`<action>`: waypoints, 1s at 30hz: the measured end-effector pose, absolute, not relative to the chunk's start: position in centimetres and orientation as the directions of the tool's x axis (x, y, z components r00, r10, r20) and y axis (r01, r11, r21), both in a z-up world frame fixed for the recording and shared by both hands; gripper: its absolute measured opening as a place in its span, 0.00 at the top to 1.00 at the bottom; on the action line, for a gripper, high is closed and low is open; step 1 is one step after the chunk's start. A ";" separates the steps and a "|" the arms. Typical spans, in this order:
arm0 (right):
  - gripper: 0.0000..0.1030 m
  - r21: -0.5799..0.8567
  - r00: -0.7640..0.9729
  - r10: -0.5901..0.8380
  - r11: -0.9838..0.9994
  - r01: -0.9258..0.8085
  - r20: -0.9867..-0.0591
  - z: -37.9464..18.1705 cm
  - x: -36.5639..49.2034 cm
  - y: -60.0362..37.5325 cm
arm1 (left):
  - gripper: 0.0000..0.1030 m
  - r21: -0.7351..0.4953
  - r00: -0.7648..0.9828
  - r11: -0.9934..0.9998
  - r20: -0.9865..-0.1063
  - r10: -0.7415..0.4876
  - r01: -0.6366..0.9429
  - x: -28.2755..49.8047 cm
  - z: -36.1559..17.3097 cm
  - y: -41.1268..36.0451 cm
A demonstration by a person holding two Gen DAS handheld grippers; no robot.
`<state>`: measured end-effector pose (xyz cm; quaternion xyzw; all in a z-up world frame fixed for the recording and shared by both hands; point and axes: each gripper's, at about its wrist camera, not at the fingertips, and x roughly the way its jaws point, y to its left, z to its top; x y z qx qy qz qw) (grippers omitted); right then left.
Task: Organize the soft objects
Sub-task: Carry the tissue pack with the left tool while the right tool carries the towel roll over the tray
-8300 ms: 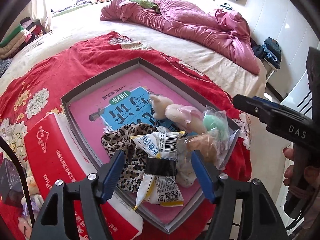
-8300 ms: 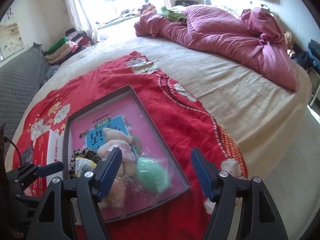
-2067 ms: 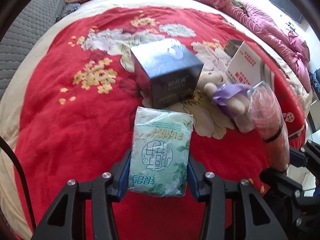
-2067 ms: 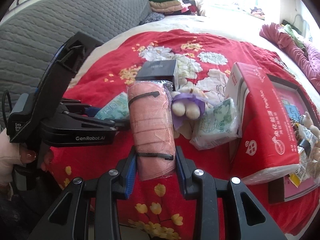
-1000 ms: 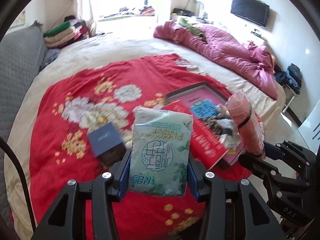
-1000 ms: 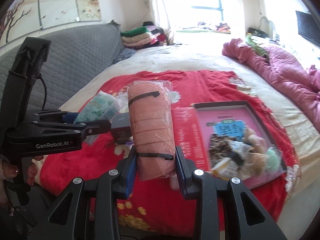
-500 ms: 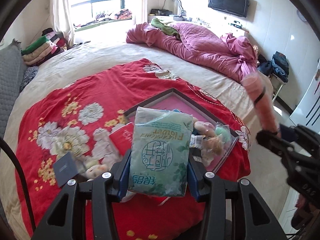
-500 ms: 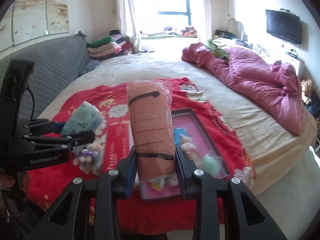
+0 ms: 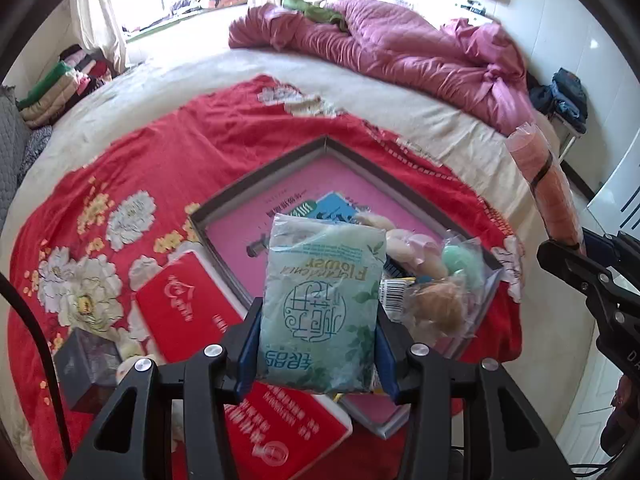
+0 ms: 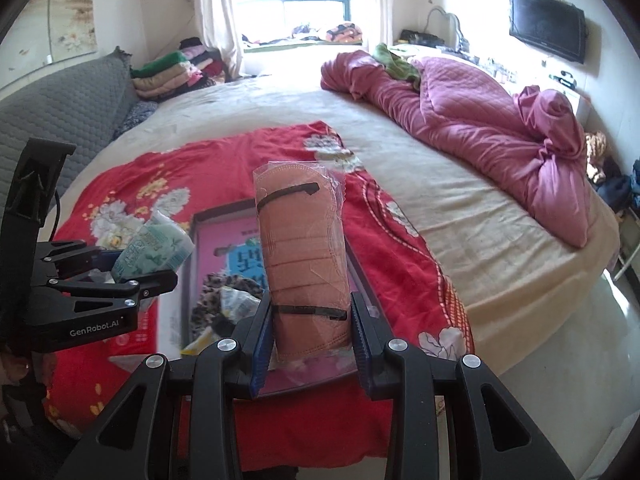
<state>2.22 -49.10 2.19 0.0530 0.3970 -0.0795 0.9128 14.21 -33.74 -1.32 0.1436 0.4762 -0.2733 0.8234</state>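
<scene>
My left gripper (image 9: 316, 344) is shut on a green tissue pack (image 9: 320, 304) and holds it in the air above the near edge of a shallow grey box (image 9: 256, 184) with a pink bottom. The box holds a plush doll (image 9: 404, 244), a green ball in a bag (image 9: 460, 260), a leopard cloth (image 10: 220, 300) and other soft things. My right gripper (image 10: 310, 340) is shut on a pink face-mask pack (image 10: 300, 256), held upright above the box's near side. The mask pack also shows in the left wrist view (image 9: 548, 196), and the tissue pack in the right wrist view (image 10: 152, 248).
The box lies on a red flowered blanket (image 9: 160, 152) on a large bed. A red and white carton (image 9: 224, 344) lies against the box's left side, a dark cube box (image 9: 86, 364) beyond it. A crumpled pink quilt (image 9: 400, 48) lies at the far side. The floor (image 10: 580, 380) is at right.
Both grippers have swung and come lower and closer over the grey box, still holding their packs. The box now fills more of both views.
</scene>
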 end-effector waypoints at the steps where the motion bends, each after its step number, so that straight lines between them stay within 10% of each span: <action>1: 0.65 0.034 0.664 -0.104 0.981 0.192 -0.741 1.5 2.7 -49.6 | 0.53 -0.025 0.390 0.811 -0.868 -0.308 0.585 14.6 -1.9 -34.1; 30: 0.63 0.031 0.502 -0.064 0.984 0.177 -0.863 -6.8 9.8 -51.8 | 0.53 -0.027 0.347 0.799 -0.892 -0.291 0.601 16.2 -7.2 -36.3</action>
